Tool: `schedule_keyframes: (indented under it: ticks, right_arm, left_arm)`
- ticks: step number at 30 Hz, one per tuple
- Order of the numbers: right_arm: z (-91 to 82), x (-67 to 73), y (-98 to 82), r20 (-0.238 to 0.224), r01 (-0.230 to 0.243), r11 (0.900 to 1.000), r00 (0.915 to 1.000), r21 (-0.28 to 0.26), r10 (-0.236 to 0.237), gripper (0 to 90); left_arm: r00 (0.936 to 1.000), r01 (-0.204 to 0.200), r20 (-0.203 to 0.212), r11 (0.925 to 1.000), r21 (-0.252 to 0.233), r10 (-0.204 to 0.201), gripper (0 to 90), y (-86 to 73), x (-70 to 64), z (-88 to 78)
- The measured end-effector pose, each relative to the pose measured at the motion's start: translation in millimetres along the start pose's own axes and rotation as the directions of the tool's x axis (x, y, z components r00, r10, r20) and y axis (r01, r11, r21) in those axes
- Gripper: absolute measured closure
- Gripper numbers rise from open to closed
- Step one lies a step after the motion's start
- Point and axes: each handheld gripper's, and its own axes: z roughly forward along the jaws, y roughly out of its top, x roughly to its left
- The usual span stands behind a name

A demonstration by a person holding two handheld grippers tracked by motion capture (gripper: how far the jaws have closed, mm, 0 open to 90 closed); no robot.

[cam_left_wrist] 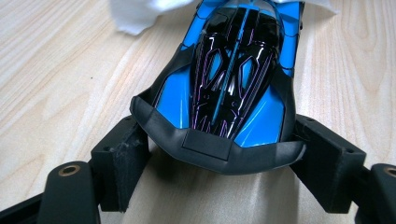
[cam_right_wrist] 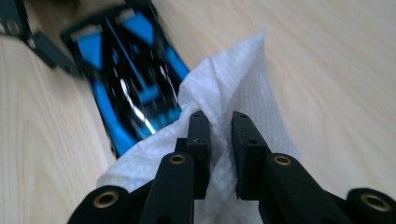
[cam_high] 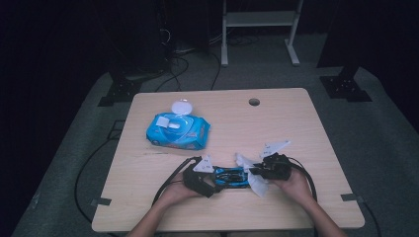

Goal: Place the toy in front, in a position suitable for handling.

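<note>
we hold a blue and black toy car (cam_high: 230, 177) at the near middle of the surface (cam_high: 296, 123). our left tool (cam_high: 211, 183) clamps the car's black nose between its pads, while our right tool (cam_high: 257, 173) pinches a white wipe (cam_right_wrist: 243, 74) against the car's other end. if the right tool pushes too hard, the car could slip out of the left grip or twist sideways, and the thin wipe could tear or bunch. the wipe hides that end of the car, the wheels are out of sight, and the print on the blue wipes pack (cam_high: 179, 131) at the far left is too small to read.
</note>
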Motion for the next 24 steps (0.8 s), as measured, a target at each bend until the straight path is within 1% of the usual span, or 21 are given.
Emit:
schedule_keyframes:
  ticks: [3,4,5,7,8,9,10,11,12,14,15,16,18,20,21,24]
  right_arm:
    - [-4.6,1.3,-3.7,0.001,-0.005,1.0,1.0,0.009,0.005,78.9]
    - [-5.9,3.6,-3.3,-0.001,0.006,1.0,1.0,0.009,-0.006,78.9]
    - [-5.6,12.4,1.8,-0.025,0.035,0.999,0.9991,0.002,-0.035,78.8]
    - [-1.0,23.6,10.6,-0.034,0.079,0.997,0.9963,0.005,-0.079,78.5]
    - [-1.0,23.6,10.6,-0.034,0.079,0.997,0.9963,0.005,-0.079,78.5]
    - [5.7,34.0,19.8,-0.044,0.119,0.993,0.9919,0.003,-0.119,78.5]
    - [5.7,34.0,19.8,-0.044,0.119,0.993,0.9919,0.003,-0.119,78.5]
    - [12.2,40.7,27.5,-0.048,0.146,0.989,0.9882,0.001,-0.146,78.3]
    - [13.6,42.1,30.7,-0.036,0.161,0.987,0.9864,0.001,-0.16,78.4]
    - [14.3,41.9,33.2,-0.041,0.156,0.988,0.987,-0.004,-0.156,78.6]
    - [14.8,40.8,37.5,-0.078,0.14,0.99,0.9868,-0.024,-0.142,78.9]
    - [14.7,41.6,40.2,-0.083,0.152,0.988,0.9846,-0.024,-0.154,79.9]
    - [17.6,45.2,44.4,-0.104,0.151,0.988,0.9826,-0.035,-0.154,80.3]
    - [26.0,49.3,48.2,-0.112,0.175,0.985,0.9782,-0.008,-0.174,81.5]
    - [29.4,51.3,49.5,-0.115,0.183,0.983,0.9766,-0.007,-0.182,81.5]
    - [31.6,52.8,52.2,-0.117,0.189,0.982,0.9751,-0.009,-0.188,79.8]
  left_arm:
    - [1.0,-0.003,-0.002,1.0,0.003,0.003,23.0,0.6,-0.4,0.5]
    - [1.0,-0.004,-0.002,1.0,0.006,0.004,23.0,0.7,-0.2,0.3]
    - [1.0,-0.003,-0.003,1.0,0.006,0.003,23.0,0.8,-0.4,0.5]
    - [1.0,-0.001,-0.004,1.0,0.005,0.001,23.0,1.0,-0.8,0.7]
    - [1.0,-0.001,-0.004,1.0,0.005,0.001,23.0,1.0,-0.8,0.7]
    - [1.0,0.0,-0.005,1.0,0.006,0.0,23.1,1.1,-0.8,0.5]
    - [1.0,0.0,-0.005,1.0,0.006,0.0,23.0,1.1,-0.8,0.5]
    - [1.0,0.001,-0.009,1.0,0.009,-0.001,22.9,0.6,-0.4,-0.6]
    - [1.0,0.003,-0.008,0.9999,0.01,-0.003,23.0,0.1,0.5,-1.4]
    - [1.0,0.004,-0.005,1.0,0.007,-0.004,23.1,-0.4,0.9,-1.5]
    - [1.0,0.003,-0.009,1.0,0.007,-0.003,23.1,0.2,-0.1,-0.6]
    - [0.9999,0.005,-0.009,0.9999,0.009,-0.005,23.1,0.8,-0.4,-0.1]
    - [1.0,0.004,-0.008,0.9999,0.012,-0.004,23.1,1.4,-0.4,0.2]
    - [1.0,0.004,-0.008,0.9999,0.012,-0.004,23.1,1.2,-0.3,0.0]
    - [1.0,0.004,-0.008,0.9999,0.012,-0.004,23.1,1.2,-0.3,0.0]
    - [1.0,0.004,-0.009,0.9999,0.01,-0.004,23.1,0.9,-0.3,-0.2]
